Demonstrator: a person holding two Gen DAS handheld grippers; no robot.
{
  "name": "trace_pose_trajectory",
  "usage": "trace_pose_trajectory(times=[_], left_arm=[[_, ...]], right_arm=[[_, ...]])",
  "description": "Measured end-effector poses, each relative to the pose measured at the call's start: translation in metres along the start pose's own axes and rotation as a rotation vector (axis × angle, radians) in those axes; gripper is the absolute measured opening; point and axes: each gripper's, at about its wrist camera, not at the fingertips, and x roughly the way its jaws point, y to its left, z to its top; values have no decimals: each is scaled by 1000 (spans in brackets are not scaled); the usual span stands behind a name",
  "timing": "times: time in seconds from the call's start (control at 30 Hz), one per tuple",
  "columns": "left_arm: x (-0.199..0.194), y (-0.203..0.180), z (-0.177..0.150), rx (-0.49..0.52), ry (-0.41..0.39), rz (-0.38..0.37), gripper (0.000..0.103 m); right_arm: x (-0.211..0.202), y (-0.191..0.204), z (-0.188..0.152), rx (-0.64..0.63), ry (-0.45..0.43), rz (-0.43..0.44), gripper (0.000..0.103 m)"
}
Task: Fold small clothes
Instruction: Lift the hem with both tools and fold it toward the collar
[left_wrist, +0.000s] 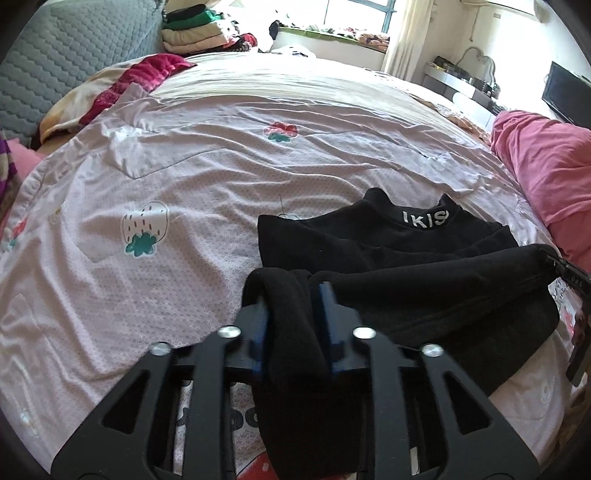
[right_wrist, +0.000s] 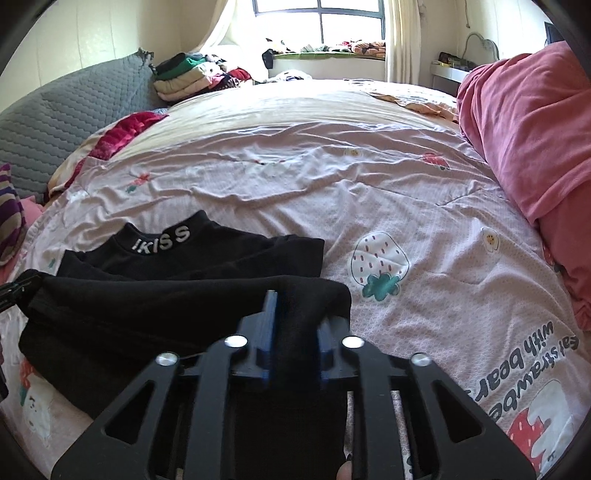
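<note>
A wide bed (left_wrist: 258, 122) fills both views, covered by a pale pink quilt (right_wrist: 332, 206) printed with strawberries; a pink pillow (right_wrist: 524, 122) lies along its right side, a grey quilted headboard (left_wrist: 66, 59) stands at the left, and a stack of folded clothes (right_wrist: 184, 77) sits at the far left corner under the window. On the near part of the quilt lies the black top (left_wrist: 369, 243), collar away from the cameras with white lettering on it; its near edge is doubled forward over the body as a thick fold running from one gripper to the other. The left gripper (left_wrist: 293, 310) has the left end of that fold between its blue-padded jaws, which stand part-way apart with cloth filling the gap; whether the pads press on it I cannot tell. The right gripper (right_wrist: 295, 317) has the right end of the fold between its jaws in the same way, its grip equally unclear.
</note>
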Motion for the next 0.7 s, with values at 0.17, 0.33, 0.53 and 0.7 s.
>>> trace_pose_trajectory(times=[0.17, 0.33, 0.53, 0.7], left_arm=[[-16, 1, 1, -9, -29, 22, 45], [-42, -8, 0, 8, -89, 24, 58], [-57, -33, -14, 97, -60, -21, 44], [-55, -56, -34, 188, 1, -57, 8]], right_arm=[[-10, -3, -1, 10, -33, -19, 54], [-38, 3, -1, -22, -107, -32, 62], [-65, 17, -7, -99, -135, 27, 36], [-65, 39, -22, -203, -59, 49, 16]])
